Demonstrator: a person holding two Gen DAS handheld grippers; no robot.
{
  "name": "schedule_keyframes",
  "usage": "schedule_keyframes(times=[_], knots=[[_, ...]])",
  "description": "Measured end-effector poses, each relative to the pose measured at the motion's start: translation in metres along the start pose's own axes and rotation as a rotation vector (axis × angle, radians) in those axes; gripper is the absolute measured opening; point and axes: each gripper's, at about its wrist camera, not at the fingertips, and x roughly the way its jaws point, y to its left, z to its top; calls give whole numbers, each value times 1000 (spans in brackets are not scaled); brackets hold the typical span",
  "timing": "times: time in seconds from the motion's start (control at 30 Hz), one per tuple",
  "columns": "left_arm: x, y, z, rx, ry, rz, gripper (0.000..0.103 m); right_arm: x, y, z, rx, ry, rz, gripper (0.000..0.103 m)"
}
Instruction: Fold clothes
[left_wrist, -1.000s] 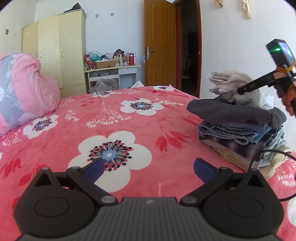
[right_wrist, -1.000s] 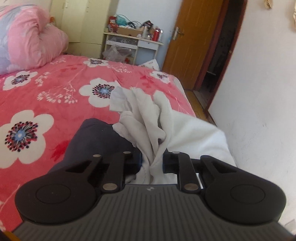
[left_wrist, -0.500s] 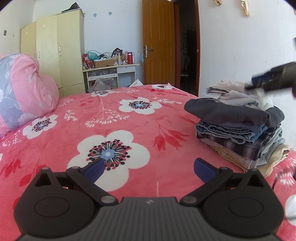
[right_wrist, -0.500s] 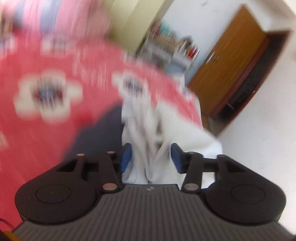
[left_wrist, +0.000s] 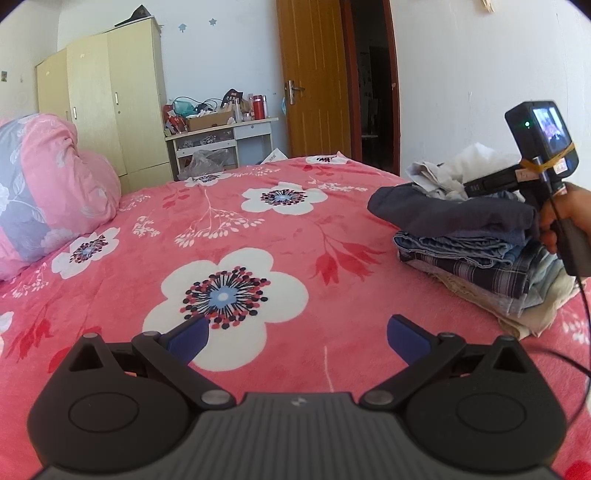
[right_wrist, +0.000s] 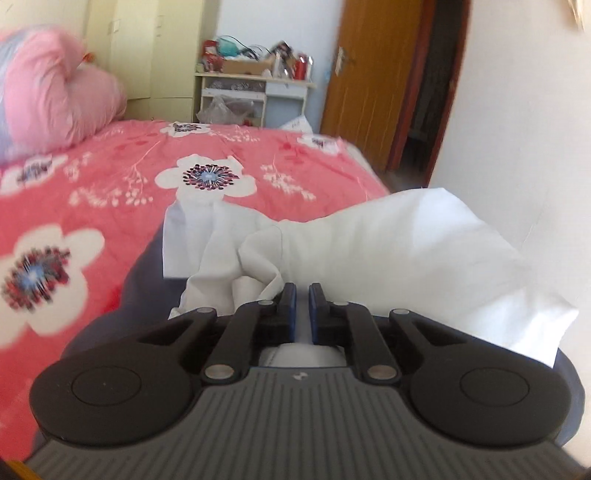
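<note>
Right claw (right_wrist: 302, 301) just closed, pinching white garment (right_wrist: 388, 243), pinch point hidden; left claw (left_wrist: 297, 334) spread wide over bedspread (left_wrist: 258, 221)

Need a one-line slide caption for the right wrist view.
Right tool shut on a white garment atop the clothes pile, floral bedspread beyond.

My right gripper's (right_wrist: 302, 301) pad tips bury in the white garment (right_wrist: 388, 251); the clothes stack (left_wrist: 480, 254) underneath is hidden.

Bedspread (left_wrist: 258, 229): coral pink, white flowers. Pile top: white garment (right_wrist: 388, 240) over dark grey garment (left_wrist: 454, 218). Pillow (left_wrist: 55, 192): pink, grey.
</note>
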Motion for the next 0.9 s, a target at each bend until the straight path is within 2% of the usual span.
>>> schedule_keyframes(times=[0.1,0.13,0.2,0.27,0.33,0.37,0.43,0.53,0.63,0.77,0.83,0.9], knots=[[-1,2,1,-6,2,5,103,-30,-11,0,26,-117,0,7],[-2,2,1,-7,2,6,103,-40,-21,0,69,-164,-3,7],[-2,3,1,-9,3,8,103,-54,-54,-3,209,-267,-12,7],[-3,3,1,-8,5,10,103,-65,-90,-12,366,-329,-57,9],[-5,3,0,-1,5,10,103,-62,-128,-32,546,-323,-66,10],[-6,3,0,2,2,11,103,-55,-142,-43,618,-287,-40,10],[-7,3,1,1,-2,15,103,-30,-147,-66,633,-183,-29,6],[-7,4,2,-4,-1,18,103,-23,-140,-74,549,-159,-71,6],[-6,4,2,-3,-3,18,103,-33,-147,-57,530,-145,-74,7],[-3,3,0,8,6,25,103,-52,-150,-24,494,-235,-98,7],[-4,2,1,9,7,26,103,-42,-150,-7,484,-226,-101,8],[-6,3,0,12,2,26,103,-22,-145,7,469,-177,-94,8]])
